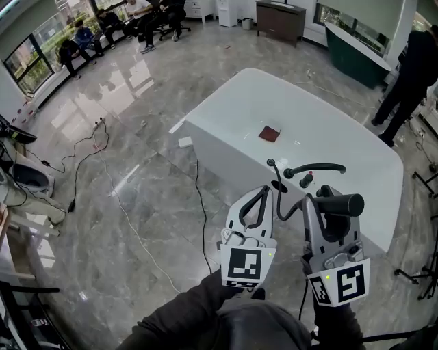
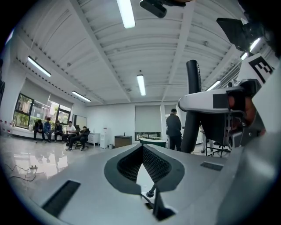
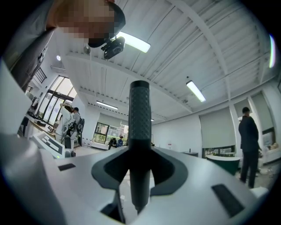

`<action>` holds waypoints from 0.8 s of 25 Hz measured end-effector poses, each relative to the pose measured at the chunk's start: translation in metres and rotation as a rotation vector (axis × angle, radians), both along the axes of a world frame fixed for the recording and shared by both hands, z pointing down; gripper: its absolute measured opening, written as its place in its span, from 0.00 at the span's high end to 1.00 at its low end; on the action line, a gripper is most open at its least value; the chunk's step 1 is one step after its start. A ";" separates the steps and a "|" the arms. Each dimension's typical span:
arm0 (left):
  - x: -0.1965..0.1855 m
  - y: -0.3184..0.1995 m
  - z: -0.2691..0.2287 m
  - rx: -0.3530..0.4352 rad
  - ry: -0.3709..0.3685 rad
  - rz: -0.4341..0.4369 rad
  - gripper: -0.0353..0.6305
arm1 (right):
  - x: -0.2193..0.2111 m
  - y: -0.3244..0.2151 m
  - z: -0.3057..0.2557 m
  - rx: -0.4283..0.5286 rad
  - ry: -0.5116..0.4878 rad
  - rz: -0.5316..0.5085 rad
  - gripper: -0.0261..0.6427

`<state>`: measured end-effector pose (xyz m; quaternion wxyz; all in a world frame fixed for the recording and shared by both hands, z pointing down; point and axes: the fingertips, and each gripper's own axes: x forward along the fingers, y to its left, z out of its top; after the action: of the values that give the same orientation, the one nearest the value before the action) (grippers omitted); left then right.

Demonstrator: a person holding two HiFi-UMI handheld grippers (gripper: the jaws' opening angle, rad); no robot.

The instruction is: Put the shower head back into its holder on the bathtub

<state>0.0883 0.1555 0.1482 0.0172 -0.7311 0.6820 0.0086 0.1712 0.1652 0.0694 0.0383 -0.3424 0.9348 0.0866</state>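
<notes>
The right claw [image 3: 139, 151] is closed around the textured black handle of the shower head [image 3: 139, 105] and holds it upright. I judge it stiff and rather light. The rough handle is a good place to grip and should not slip. The left claw [image 2: 142, 151], just beside, is closed on nothing. Both are near the close end of the white bathtub [image 1: 226, 116].

seated people [image 1: 140, 14] by the windows [image 1: 29, 60], cables [image 1: 203, 225] across grey marble floor [image 1: 137, 109]; dark cabinet [image 1: 280, 20], standing person [image 1: 404, 75]
</notes>
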 end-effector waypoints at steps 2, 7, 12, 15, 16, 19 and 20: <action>-0.008 -0.008 0.001 -0.002 0.008 0.008 0.94 | -0.007 -0.010 -0.002 0.002 0.003 0.012 0.76; -0.034 -0.021 0.004 -0.008 0.020 0.026 0.94 | -0.029 -0.025 -0.009 0.007 0.010 0.037 0.76; -0.046 -0.033 0.007 -0.014 0.033 0.057 0.94 | -0.044 -0.031 -0.015 0.012 0.011 0.051 0.76; -0.043 -0.038 0.007 -0.017 0.030 0.072 0.94 | -0.046 -0.032 -0.019 0.010 0.012 0.051 0.76; -0.044 -0.041 0.008 -0.020 0.028 0.074 0.94 | -0.046 -0.034 -0.022 0.012 0.010 0.051 0.76; -0.046 -0.050 0.012 -0.031 0.027 0.067 0.94 | -0.046 -0.042 -0.024 0.013 0.007 0.042 0.76; -0.045 -0.052 0.014 -0.034 0.025 0.064 0.94 | -0.045 -0.044 -0.022 0.011 0.008 0.039 0.76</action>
<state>0.0430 0.1030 0.1623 -0.0041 -0.7524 0.6586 0.0066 0.1262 0.1210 0.0472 0.0348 -0.3598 0.9277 0.0938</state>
